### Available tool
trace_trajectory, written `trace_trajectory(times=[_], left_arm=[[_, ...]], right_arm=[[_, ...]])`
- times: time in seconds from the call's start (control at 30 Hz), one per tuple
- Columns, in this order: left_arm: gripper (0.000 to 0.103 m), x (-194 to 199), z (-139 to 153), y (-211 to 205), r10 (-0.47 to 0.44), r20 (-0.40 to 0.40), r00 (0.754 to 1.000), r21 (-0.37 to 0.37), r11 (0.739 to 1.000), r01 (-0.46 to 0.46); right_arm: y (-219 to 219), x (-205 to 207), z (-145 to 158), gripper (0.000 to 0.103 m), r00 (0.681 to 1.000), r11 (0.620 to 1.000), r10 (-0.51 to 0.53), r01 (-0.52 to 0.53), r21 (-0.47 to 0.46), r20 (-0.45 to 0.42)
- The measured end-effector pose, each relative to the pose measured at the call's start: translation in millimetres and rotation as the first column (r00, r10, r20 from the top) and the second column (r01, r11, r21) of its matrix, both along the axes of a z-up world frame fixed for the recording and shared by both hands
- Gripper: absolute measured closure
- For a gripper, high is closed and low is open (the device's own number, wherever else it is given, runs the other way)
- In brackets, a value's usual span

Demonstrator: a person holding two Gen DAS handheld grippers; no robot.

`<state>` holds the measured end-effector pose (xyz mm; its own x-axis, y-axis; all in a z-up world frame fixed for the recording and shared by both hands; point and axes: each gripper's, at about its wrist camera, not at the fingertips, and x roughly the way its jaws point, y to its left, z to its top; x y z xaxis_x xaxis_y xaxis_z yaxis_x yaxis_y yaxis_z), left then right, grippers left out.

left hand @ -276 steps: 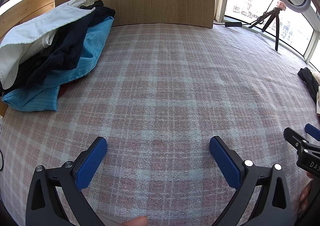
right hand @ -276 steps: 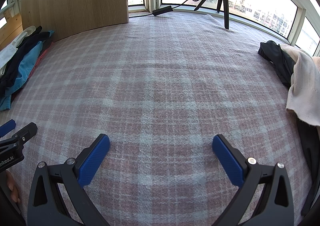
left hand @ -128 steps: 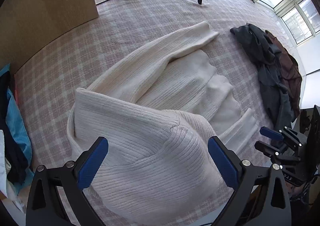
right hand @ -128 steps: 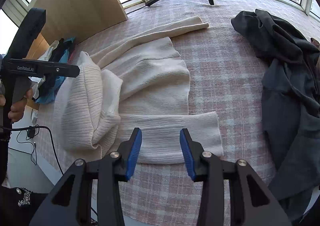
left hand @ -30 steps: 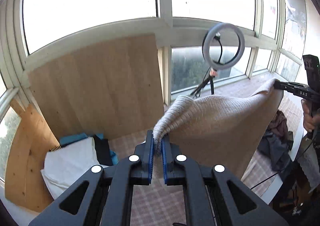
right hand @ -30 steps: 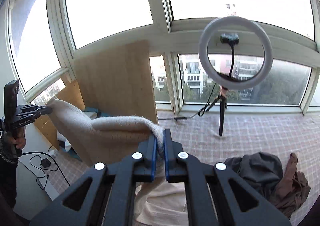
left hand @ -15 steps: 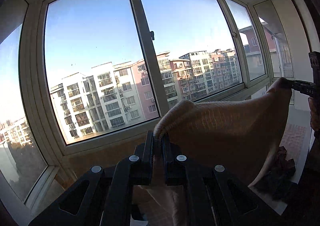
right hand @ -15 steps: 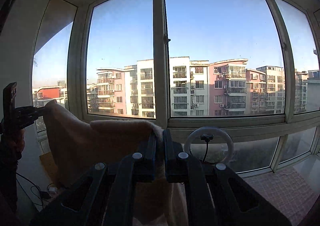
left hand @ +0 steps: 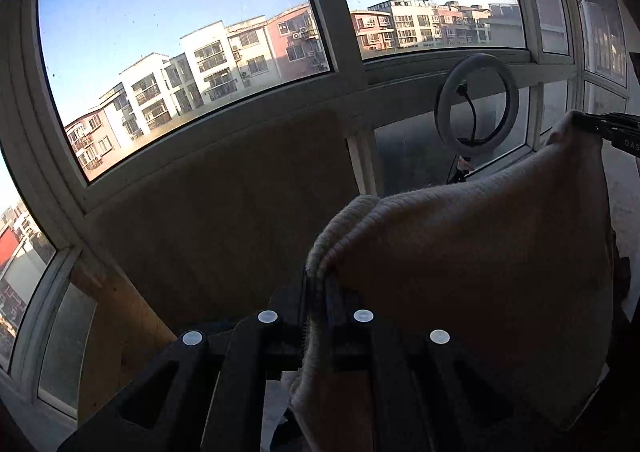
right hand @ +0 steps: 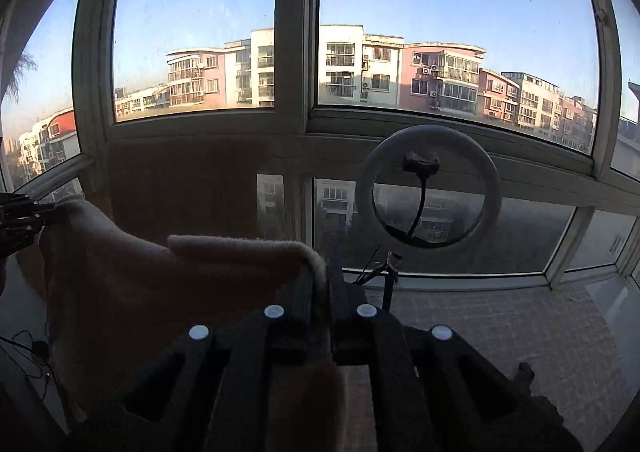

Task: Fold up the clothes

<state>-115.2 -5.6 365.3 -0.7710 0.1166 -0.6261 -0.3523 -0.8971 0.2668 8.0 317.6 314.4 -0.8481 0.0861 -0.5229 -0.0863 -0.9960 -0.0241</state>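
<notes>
A cream ribbed sweater [left hand: 460, 272] hangs in the air, stretched between my two grippers. My left gripper [left hand: 318, 284] is shut on one edge of it. My right gripper [right hand: 318, 280] is shut on the other edge of the sweater [right hand: 160, 292]. In the left wrist view the right gripper [left hand: 588, 123] shows at the far right, pinching the sweater's corner. In the right wrist view the left gripper [right hand: 52, 211] shows at the far left, holding its corner. The sweater's lower part hangs out of sight.
A ring light on a tripod [right hand: 428, 187] stands by the windows; it also shows in the left wrist view [left hand: 476, 103]. A wooden board [left hand: 224, 219] leans against the window. The plaid-covered surface [right hand: 500, 332] lies below right, with a dark garment [right hand: 532, 396] on it.
Both grippers have tilted down a little with the sweater still held between them. The ring light, the wooden board and the plaid surface have come back into view.
</notes>
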Motion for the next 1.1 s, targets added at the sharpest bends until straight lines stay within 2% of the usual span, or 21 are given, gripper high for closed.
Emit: trace_trajectory(times=[0.03,0.07,0.13,0.17,0.23,0.3,0.4,0.43,0.5,0.57,0.63,0.7,0.8,0.87,0.97,1.03,1.1], left_arm=[[0.095,-24,-27,8,0.026,0.050,0.998,-0.018,1.000,-0.025],[0.089,-49,-54,15,0.053,0.102,0.993,-0.036,0.998,-0.050],[0.086,-97,-108,31,0.110,0.205,0.972,-0.075,0.993,-0.096],[0.087,-114,-131,33,0.142,0.242,0.960,-0.101,0.988,-0.120],[0.087,-126,-160,29,0.150,0.297,0.943,-0.085,0.988,-0.130],[0.087,-116,-168,19,0.139,0.322,0.937,-0.056,0.990,-0.127],[0.083,-80,-170,8,0.089,0.330,0.940,-0.044,0.996,-0.079],[0.079,-66,-172,1,0.076,0.341,0.937,-0.022,0.997,-0.073],[0.071,-33,-186,-26,0.069,0.395,0.916,0.058,0.993,-0.100],[0.068,3,-205,-43,0.056,0.464,0.884,0.122,0.985,-0.126],[0.067,34,-232,-53,0.077,0.523,0.849,0.112,0.981,-0.158],[0.066,62,-262,-59,0.100,0.577,0.810,0.091,0.978,-0.186],[0.064,95,-305,-57,0.126,0.649,0.751,0.087,0.967,-0.238],[0.064,111,-325,-53,0.131,0.682,0.720,0.094,0.960,-0.265],[0.062,127,-336,-46,0.140,0.689,0.711,0.112,0.948,-0.296],[0.053,133,-338,-39,0.155,0.670,0.726,0.095,0.952,-0.291],[0.053,137,-340,-33,0.168,0.654,0.738,0.073,0.956,-0.283]], right_arm=[[6,-28,-24,0.097,0.999,1.000,-0.015,0.015,0.005,0.045],[12,-59,-50,0.095,0.994,1.000,-0.013,0.011,0.024,0.109],[24,-116,-108,0.094,0.964,0.999,-0.023,0.009,0.054,0.266],[34,-134,-136,0.094,0.940,0.998,-0.053,0.040,0.045,0.336],[56,-140,-177,0.092,0.914,0.997,-0.033,0.058,-0.048,0.405],[75,-127,-191,0.089,0.917,0.990,-0.007,0.064,-0.128,0.400],[97,-80,-205,0.081,0.910,0.975,0.056,0.039,-0.219,0.411],[103,-60,-208,0.079,0.908,0.971,0.068,0.035,-0.237,0.413],[118,-20,-217,0.068,0.900,0.963,0.084,0.037,-0.266,0.427],[120,18,-229,0.067,0.887,0.965,0.073,0.052,-0.257,0.455],[119,54,-244,0.067,0.874,0.966,0.058,0.073,-0.249,0.483],[119,85,-265,0.066,0.859,0.951,0.067,0.100,-0.293,0.508],[113,105,-288,0.065,0.844,0.931,0.071,0.135,-0.338,0.532],[109,115,-303,0.065,0.835,0.918,0.072,0.158,-0.364,0.545],[100,127,-321,0.065,0.823,0.905,0.077,0.180,-0.385,0.564],[89,126,-324,0.061,0.818,0.922,0.083,0.154,-0.355,0.570],[81,124,-330,0.061,0.800,0.939,0.064,0.154,-0.307,0.596]])
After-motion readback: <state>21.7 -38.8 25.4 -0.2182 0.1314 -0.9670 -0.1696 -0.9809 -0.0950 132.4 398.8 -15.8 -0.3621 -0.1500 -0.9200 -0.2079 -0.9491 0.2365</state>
